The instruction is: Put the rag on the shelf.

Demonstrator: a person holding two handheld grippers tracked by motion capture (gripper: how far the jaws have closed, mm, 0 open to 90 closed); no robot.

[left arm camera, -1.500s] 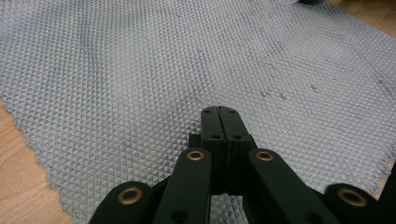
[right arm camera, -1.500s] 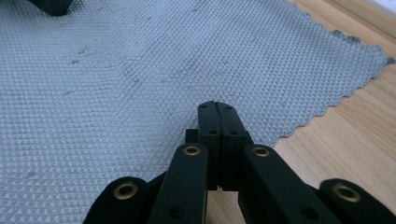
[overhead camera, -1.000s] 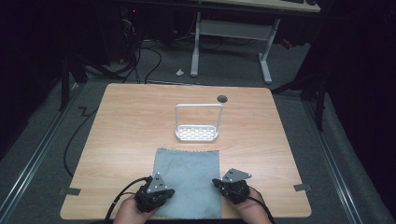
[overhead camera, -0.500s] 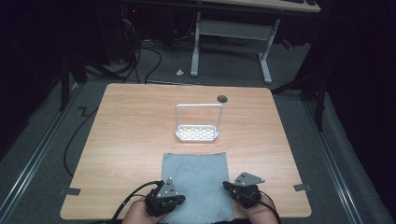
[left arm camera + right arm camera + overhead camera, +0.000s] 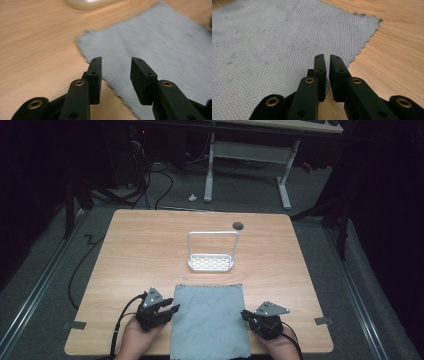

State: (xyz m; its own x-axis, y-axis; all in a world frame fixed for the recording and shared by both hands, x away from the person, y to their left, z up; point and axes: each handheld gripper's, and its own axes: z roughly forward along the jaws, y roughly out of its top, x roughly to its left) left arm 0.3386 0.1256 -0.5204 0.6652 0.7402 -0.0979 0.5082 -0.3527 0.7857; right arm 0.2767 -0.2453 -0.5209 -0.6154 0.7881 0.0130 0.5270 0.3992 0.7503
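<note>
Closest to the person, both hands rest at the near edge of the counter [image 5: 130,250]. Left gripper [image 5: 170,310] sits just beside the left edge of the grey cloth [image 5: 210,320], jaws spread apart w/ nothing between. Right gripper [image 5: 246,315] is at the cloth's right edge, jaws almost pressed together, a thin gap left; cloth edge lies under them. Cloth is flat, near-centre. Farther back stands a white rack [image 5: 211,254] w/ a handle, then a dark hole [image 5: 238,225].
</note>
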